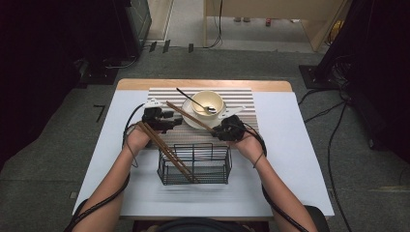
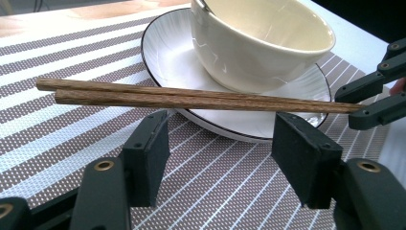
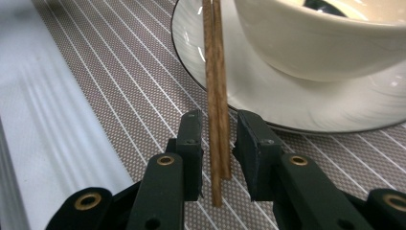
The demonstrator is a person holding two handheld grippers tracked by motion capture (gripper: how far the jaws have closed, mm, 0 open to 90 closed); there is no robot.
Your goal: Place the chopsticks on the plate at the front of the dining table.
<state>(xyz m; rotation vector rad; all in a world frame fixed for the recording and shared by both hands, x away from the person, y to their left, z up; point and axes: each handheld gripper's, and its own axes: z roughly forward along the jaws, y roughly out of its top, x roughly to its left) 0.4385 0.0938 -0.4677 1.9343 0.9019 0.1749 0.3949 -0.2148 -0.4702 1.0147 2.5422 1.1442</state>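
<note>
Two chopsticks (image 3: 216, 96) lie loose between the right gripper's (image 3: 218, 139) barely parted jaws; withdraw straight back, left gripper (image 2: 218, 158) open, empty.

Four brown wooden chopsticks (image 1: 189, 116), one cream ceramic bowl (image 1: 208, 102), one white saucer (image 1: 192, 121), one metal spoon (image 1: 193, 101), one black wire basket (image 1: 194, 165), one striped placemat (image 1: 241, 96).

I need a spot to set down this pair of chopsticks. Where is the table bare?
The white table is bare right of the striped mat, left of the mat and wire basket, and along the near edge before the basket. The middle is crowded: bowl on its plate, both tongs, and the chopsticks.
</note>
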